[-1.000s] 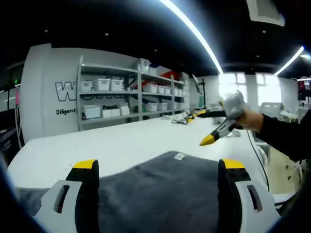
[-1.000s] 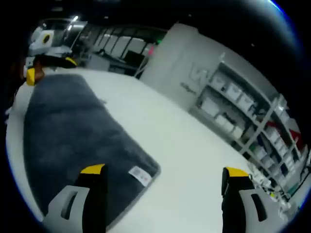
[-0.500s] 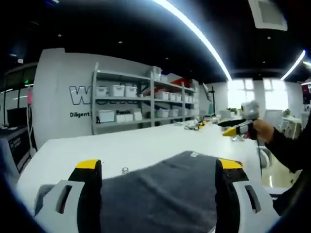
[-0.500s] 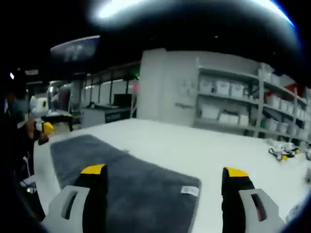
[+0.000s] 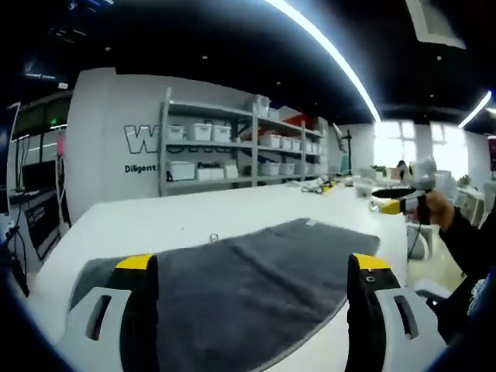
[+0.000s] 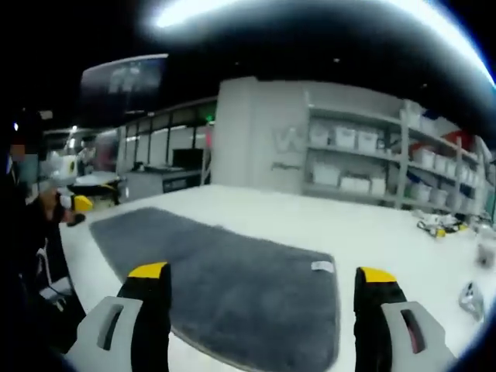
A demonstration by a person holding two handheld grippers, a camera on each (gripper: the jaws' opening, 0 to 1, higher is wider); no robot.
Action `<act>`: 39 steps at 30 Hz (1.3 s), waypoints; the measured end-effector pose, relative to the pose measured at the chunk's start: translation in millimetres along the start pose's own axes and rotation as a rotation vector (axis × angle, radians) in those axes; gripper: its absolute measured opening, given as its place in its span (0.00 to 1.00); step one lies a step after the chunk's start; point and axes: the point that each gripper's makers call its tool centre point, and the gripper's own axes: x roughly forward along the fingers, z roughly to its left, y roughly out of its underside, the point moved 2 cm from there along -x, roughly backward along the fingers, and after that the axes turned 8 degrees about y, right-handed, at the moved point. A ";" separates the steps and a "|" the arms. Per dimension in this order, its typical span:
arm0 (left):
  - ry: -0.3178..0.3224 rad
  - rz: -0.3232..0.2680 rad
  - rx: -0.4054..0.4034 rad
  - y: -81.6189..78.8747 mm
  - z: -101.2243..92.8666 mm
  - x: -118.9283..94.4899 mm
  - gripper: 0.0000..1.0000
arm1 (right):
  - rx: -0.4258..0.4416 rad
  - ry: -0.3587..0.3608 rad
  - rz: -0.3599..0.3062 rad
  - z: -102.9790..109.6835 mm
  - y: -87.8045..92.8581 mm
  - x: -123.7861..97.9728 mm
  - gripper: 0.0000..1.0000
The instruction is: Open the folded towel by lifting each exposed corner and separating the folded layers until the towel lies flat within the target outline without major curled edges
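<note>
A dark grey towel [image 5: 248,271] lies spread flat on the white table [image 5: 170,221], with a small white label [image 5: 311,223] at its far corner. In the right gripper view the same towel [image 6: 225,271] stretches leftward, its label [image 6: 321,267] at the far right corner. My left gripper [image 5: 249,267] is open above the towel's near edge, nothing between its yellow-tipped jaws. My right gripper [image 6: 262,273] is open too, held over the towel. The right gripper [image 5: 403,203] shows in a hand at the right of the left gripper view; the left gripper [image 6: 74,203] shows at the left of the right gripper view.
Grey shelves with white bins [image 5: 225,151] stand against the back wall. Small items and cables [image 6: 438,226] lie on the far part of the table, and a metal object [image 6: 470,296] sits near its right edge. A person's dark sleeve [image 5: 469,240] reaches in from the right.
Both cameras have pulled back and levelled, so more of the flat towel shows. The other gripper in each view has dropped lower and moved further out. Both grippers stay open.
</note>
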 end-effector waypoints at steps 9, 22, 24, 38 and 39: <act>-0.065 -0.053 -0.033 -0.7 31.8 -54.8 0.98 | 0.050 0.057 -0.072 -25.4 -11.3 -20.7 1.00; -0.180 -0.112 -0.091 15.4 51.9 -86.6 1.00 | 0.030 0.098 -0.024 -44.3 23.2 -25.4 1.00; -0.204 -0.122 -0.073 13.9 56.1 -89.0 1.00 | 0.036 0.098 -0.031 -44.6 22.7 -26.1 1.00; -0.242 -0.049 -0.029 11.9 102.0 -88.3 1.00 | -0.028 0.060 -0.014 -54.0 10.9 -16.3 1.00; -0.238 -0.050 -0.043 9.0 105.8 -85.9 1.00 | -0.028 0.064 -0.011 -57.0 6.6 -13.5 1.00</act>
